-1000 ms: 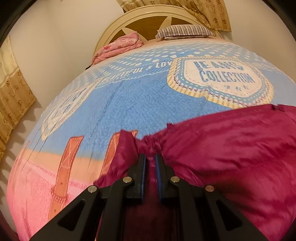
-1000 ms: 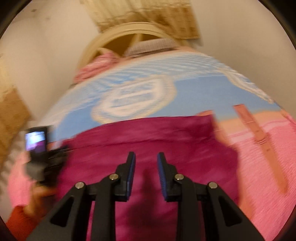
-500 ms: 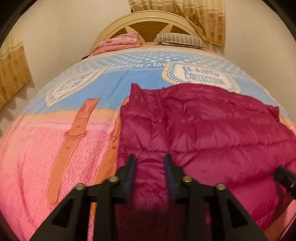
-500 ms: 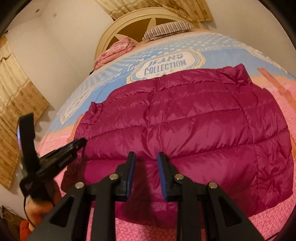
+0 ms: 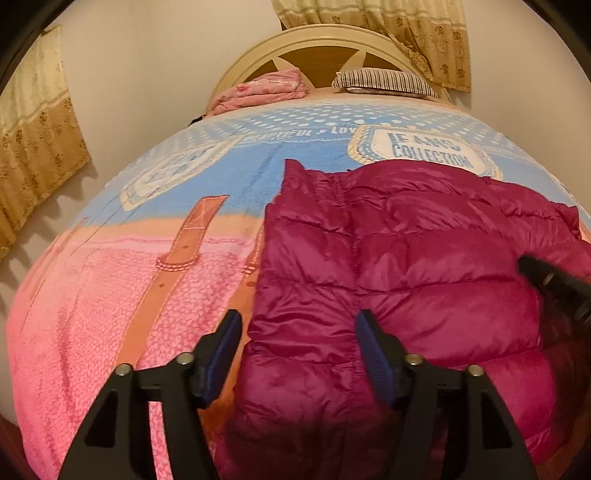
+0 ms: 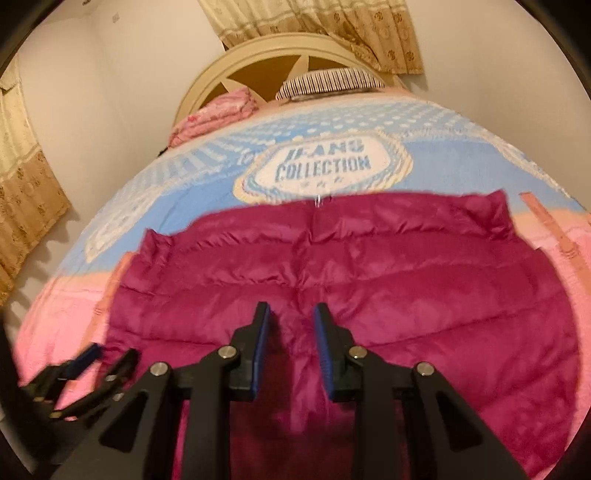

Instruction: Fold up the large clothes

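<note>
Magenta quilted down jacket (image 5: 399, 258) lies spread flat on the bedspread (image 5: 110, 314), filling the lower right of the left wrist view and the lower centre of the right wrist view (image 6: 332, 266), zipper pull (image 6: 317, 200) at its far edge toward the "JEANS COLLECTION" print. Judgement: light, puffy, very soft, shiny shell likely slippery, so it will spring back and slide unless pinched deep. Best hold looks like a seam, hem or side edge where layers bunch (not the middle of a puffed panel).

Left gripper (image 5: 297, 354): jaws opening, wide apart over the jacket's left edge, fabric below and between them but the pads not pressing it. Right gripper (image 6: 291, 354): jaws part-open with a narrow gap, hanging over the jacket's near middle, nothing pinched as far as visible (frame a bit blurred). Each gripper also shows at the other view's side edge.

Beyond: folded pink blanket (image 5: 266, 88), striped pillow (image 5: 384, 79), cream headboard (image 5: 321, 40) at upper centre, patterned curtains (image 5: 417, 33) above.
</note>
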The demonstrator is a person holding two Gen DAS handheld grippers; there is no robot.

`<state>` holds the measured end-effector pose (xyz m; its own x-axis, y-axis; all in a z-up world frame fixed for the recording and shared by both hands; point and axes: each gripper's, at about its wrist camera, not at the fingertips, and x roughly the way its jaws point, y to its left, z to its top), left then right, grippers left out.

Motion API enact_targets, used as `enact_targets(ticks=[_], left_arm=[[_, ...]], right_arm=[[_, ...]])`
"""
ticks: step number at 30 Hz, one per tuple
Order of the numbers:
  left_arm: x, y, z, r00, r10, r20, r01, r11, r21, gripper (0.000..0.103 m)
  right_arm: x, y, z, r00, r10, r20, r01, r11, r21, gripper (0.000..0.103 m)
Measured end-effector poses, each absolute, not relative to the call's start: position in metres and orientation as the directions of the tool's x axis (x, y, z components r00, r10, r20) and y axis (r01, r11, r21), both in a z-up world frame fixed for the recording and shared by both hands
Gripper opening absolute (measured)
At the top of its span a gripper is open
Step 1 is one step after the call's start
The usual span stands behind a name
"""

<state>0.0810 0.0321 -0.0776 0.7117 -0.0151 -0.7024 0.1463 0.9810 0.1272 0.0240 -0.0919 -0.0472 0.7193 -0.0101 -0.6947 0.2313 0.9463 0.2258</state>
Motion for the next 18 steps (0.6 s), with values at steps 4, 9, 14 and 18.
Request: enact_targets(ticks=[4, 9, 14, 18], left_arm=[[0.083, 0.033, -0.082, 0.709, -0.019, -0.705, 0.141, 0.983, 0.116, 0.070], [0.083, 0.036, -0.084, 0.702, -0.023, -0.712, 0.124, 0.988, 0.091, 0.071], [0.074, 0.058, -0.072, 0.666, -0.120, -0.736, 0.135, 0.990, -0.039, 0.071], [0.054, 0.097, -0.068, 0.658, -0.200, -0.726, 0.077, 0.977, -0.199, 0.071]], right_arm=[[0.026, -0.081, -0.072, 0.714, -0.059, -0.698, 0.219, 0.965, 0.143, 0.028], [0.026, -0.087, -0.076, 0.707, -0.031, -0.706, 0.217, 0.960, 0.175, 0.028], [0.026, -0.088, -0.077, 0.709, -0.027, -0.704, 0.215, 0.960, 0.180, 0.028], [0.027, -0.089, -0.077, 0.710, -0.026, -0.704, 0.214, 0.960, 0.180, 0.028]])
